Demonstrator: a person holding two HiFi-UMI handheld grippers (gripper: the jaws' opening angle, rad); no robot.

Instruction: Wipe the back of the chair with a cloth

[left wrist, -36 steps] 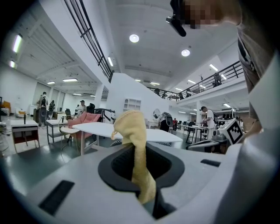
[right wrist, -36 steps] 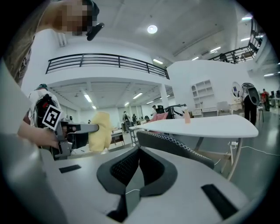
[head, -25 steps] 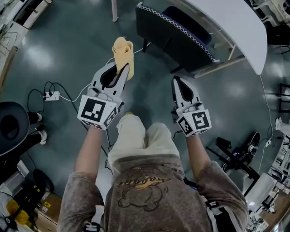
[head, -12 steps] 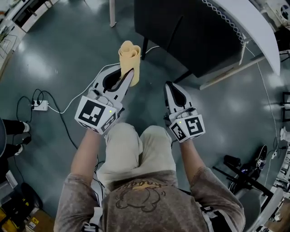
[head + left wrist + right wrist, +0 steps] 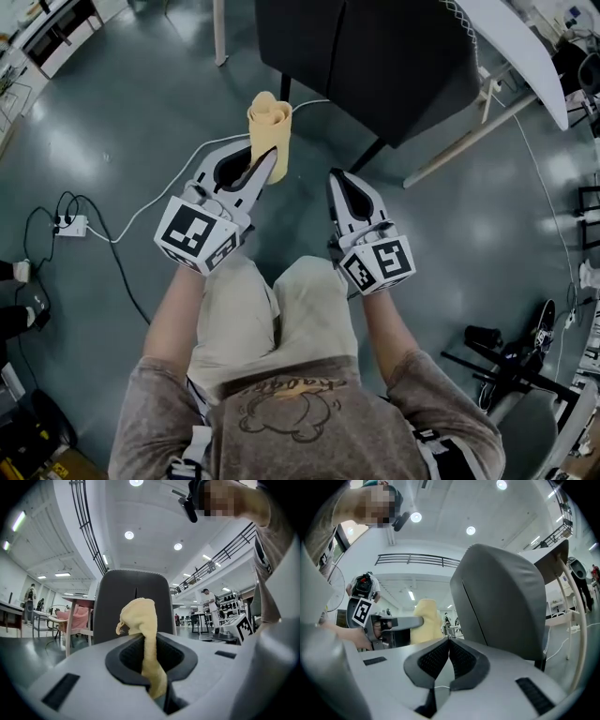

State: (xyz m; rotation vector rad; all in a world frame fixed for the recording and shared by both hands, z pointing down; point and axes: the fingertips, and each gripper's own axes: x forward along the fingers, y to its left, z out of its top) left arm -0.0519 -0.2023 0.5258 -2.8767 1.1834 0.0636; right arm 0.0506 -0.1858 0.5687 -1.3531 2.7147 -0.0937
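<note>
A dark grey chair back (image 5: 370, 56) stands just ahead of me, its smooth rear face toward both grippers; it fills the middle of the left gripper view (image 5: 136, 602) and the right side of the right gripper view (image 5: 501, 602). My left gripper (image 5: 267, 161) is shut on a yellow cloth (image 5: 268, 120), which sticks up in a bunch beyond the jaw tips (image 5: 140, 620), a short way from the chair back. My right gripper (image 5: 337, 183) is shut with nothing in it, its pads meeting at the tip (image 5: 449, 641). The cloth (image 5: 426, 618) shows to its left.
A white table (image 5: 520, 47) slants over the chair at upper right, on pale legs (image 5: 450, 141). A white cable (image 5: 159, 202) runs across the grey floor to a power strip (image 5: 67, 225) at left. More tables and people stand far off (image 5: 208, 611).
I have stepped closer: the chair back has grown and now sits right ahead of both grippers. The cloth stays gripped in the left gripper; the right gripper stays shut.
</note>
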